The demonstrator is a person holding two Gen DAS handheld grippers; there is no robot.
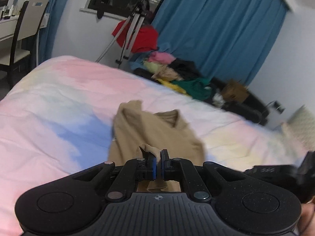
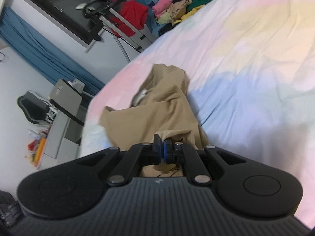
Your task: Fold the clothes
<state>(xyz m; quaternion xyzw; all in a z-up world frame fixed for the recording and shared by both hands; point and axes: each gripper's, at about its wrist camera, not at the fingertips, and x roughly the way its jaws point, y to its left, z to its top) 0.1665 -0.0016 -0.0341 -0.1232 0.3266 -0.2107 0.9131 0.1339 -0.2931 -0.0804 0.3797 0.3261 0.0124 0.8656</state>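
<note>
A: Two pairs of tongs are seen, one in each view. How are they set?

B: The left tongs [image 1: 157,158] are pressed together on a fold of a tan, soft knit garment [image 1: 155,131]; the cloth is pinched between the blue pads and bunched below them. The right tongs [image 2: 162,149] are likewise clamped on a fold of the same garment [image 2: 167,106].

A: Where is the garment found?

B: It is spread on the bed with the pastel pink, blue and yellow cover [image 1: 59,102]. In the left view it is stretched from the tongs toward the far edge of the bed, its ribbed neck opening turned up. In the right view it is laid close to the bed's left edge, rumpled, with a pale label shown inside the collar.

A: What is seen past the bed?

B: A heap of mixed clothes in pink, yellow, green and black [image 1: 175,72] is piled just beyond the far edge. A red cloth [image 1: 137,37] is draped by a metal tripod stand [image 1: 133,23], with blue curtains [image 1: 216,29] hung behind. A pale chair with a dark frame [image 1: 25,29] is placed off the far left corner, beside a white desk [image 1: 7,27]. Both views are somewhat blurred.
</note>
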